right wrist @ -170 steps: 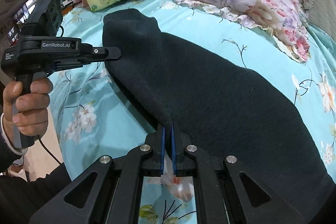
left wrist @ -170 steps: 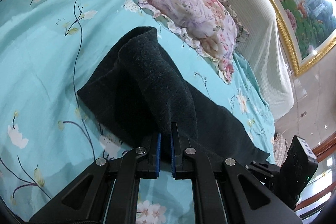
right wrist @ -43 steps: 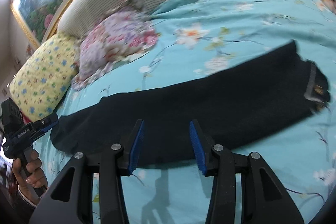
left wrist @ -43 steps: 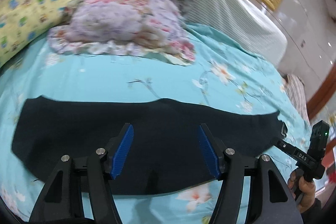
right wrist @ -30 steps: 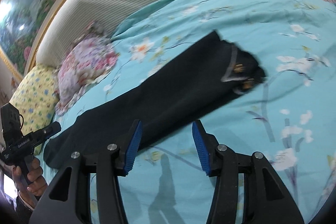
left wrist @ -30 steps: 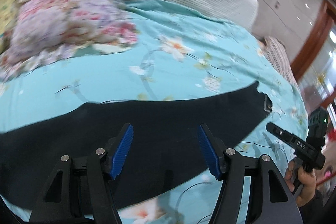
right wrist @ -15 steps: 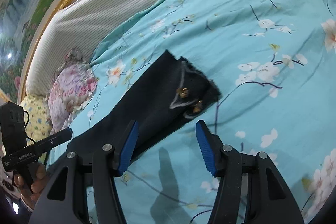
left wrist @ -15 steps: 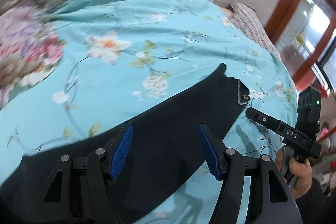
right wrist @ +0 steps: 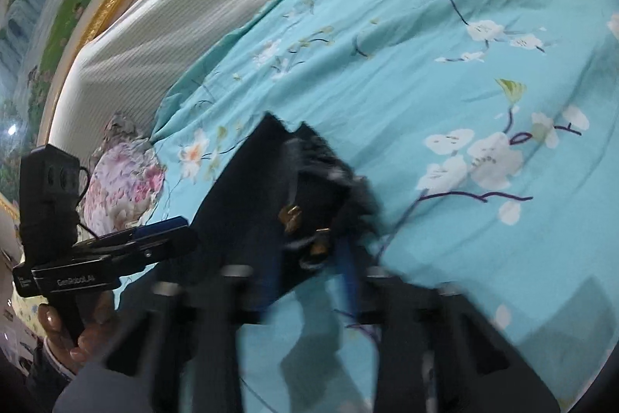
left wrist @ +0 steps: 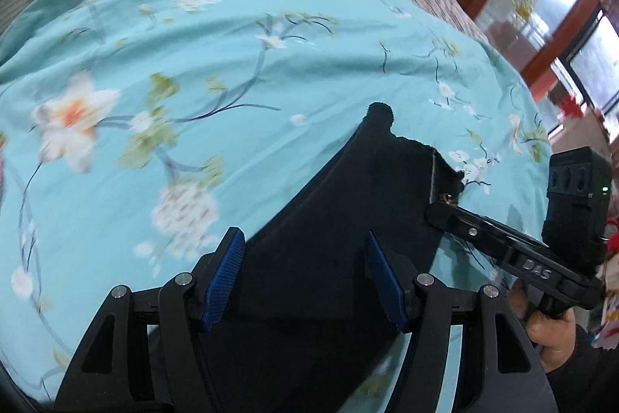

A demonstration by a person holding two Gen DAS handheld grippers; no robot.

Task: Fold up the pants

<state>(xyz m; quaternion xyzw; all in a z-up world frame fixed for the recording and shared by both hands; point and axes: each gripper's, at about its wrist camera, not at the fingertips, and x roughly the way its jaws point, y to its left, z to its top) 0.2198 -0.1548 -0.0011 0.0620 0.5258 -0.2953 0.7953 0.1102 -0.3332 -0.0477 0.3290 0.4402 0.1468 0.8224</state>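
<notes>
Spread with a floral sheet, the bed [left wrist: 271, 72] carries dark pants [left wrist: 348, 219]. Both the left tool [left wrist: 305, 273] and right tool [right wrist: 309, 273] are held open at the waistband [right wrist: 305, 215]; nothing is gripped, and crosswise folding is judged outstanding.

Floral bedsheet [left wrist: 232, 72] (turquoise), pink pillow [right wrist: 123, 180]

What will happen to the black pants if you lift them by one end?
The black fleecy pants will probably droop, since they lie limp and flat on the turquoise flowered bedsheet. The fuzzy cloth likely won't slip. The end with brass buttons may hang heavier.
</notes>
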